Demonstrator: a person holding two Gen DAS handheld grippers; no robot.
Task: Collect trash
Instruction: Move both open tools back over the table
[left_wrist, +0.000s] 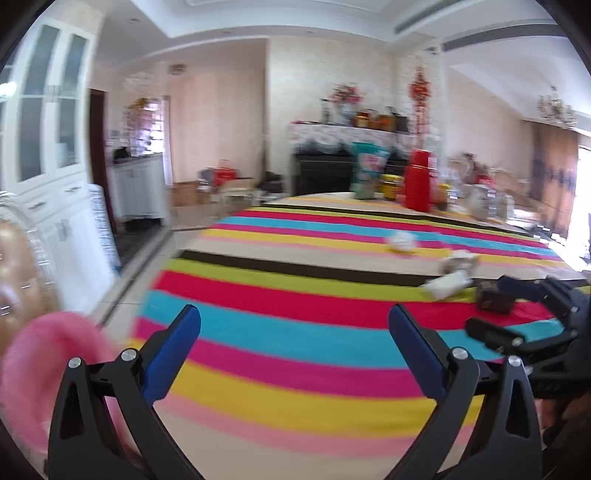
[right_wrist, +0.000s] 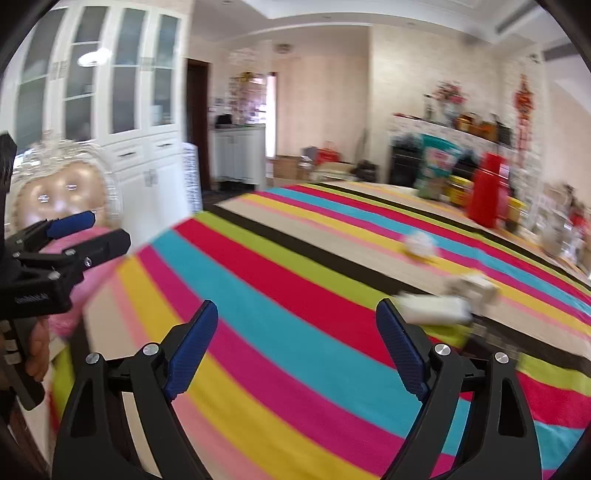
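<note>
Both views are bright with daylight, strongest from a blown-out window at the right edge of the left wrist view. Motion blur smears the striped tablecloth, the white paper scraps and the red jug, while the black claw frames at the bottom stay sharp. Fisheye distortion bows the white cabinet and ceiling lines, and dark vignetting rings the corners.

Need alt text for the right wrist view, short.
Open right gripper, nothing between its fingers, over a striped tablecloth. White crumpled trash lies just past its right finger, a paper ball farther back. The left gripper shows at the left edge; the image is motion-blurred.
</note>
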